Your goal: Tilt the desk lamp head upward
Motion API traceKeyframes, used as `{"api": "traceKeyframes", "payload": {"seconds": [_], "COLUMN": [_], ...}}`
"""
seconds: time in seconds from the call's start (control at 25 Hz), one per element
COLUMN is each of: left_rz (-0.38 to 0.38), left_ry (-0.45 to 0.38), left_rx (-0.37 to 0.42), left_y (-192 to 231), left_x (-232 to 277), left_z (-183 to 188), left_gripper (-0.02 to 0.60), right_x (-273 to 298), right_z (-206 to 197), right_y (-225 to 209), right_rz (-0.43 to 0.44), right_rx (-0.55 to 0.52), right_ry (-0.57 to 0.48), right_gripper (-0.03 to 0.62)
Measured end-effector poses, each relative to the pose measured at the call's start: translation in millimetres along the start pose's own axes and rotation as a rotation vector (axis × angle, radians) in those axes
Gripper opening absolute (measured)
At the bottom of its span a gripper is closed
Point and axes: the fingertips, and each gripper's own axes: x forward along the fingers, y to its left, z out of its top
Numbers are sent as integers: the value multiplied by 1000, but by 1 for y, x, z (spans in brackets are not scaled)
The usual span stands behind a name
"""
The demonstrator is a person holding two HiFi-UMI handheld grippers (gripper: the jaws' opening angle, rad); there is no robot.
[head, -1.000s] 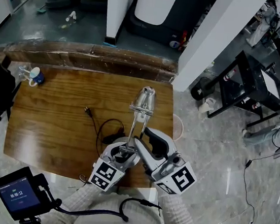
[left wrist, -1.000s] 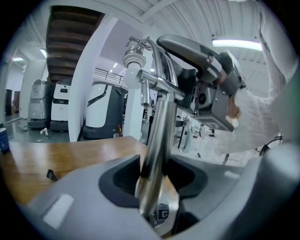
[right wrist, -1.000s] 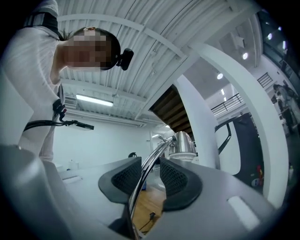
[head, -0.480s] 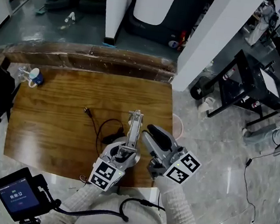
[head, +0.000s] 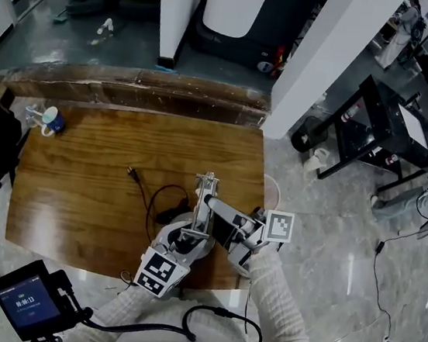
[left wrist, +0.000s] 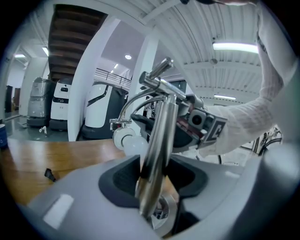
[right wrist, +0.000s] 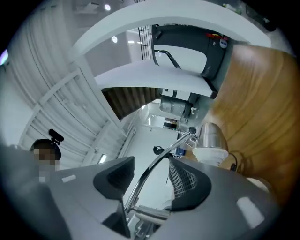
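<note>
We see the desk lamp [head: 204,196] standing by the near edge of the wooden desk [head: 80,180]. At that edge our left gripper [left wrist: 157,176] is clamped on the lamp's chrome post [left wrist: 157,140]. Our right gripper [right wrist: 150,183], above the desk's near right part, has just been opening. The lamp's thin curved arm [right wrist: 161,161] runs between its spread jaws, unpressed.
</note>
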Motion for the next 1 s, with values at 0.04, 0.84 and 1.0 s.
{"api": "traceKeyframes", "payload": {"seconds": [0.04, 0.84, 1.0], "left_rz": [-1, 5, 7], "left_ry": [-1, 14, 12], "left_rx": [1, -18, -23], "left_y": [0, 0, 0], "left_x": [0, 3, 4], "left_z": [0, -4, -6], "left_gripper": [170, 170, 172], "right_x": [5, 28, 28], "right_z": [1, 2, -12], "right_y": [0, 60, 94], "right_rz": [5, -100, -98], "right_rx": [7, -731, -1026], "right_ry": [11, 177, 178], "right_gripper": [209, 147, 127]}}
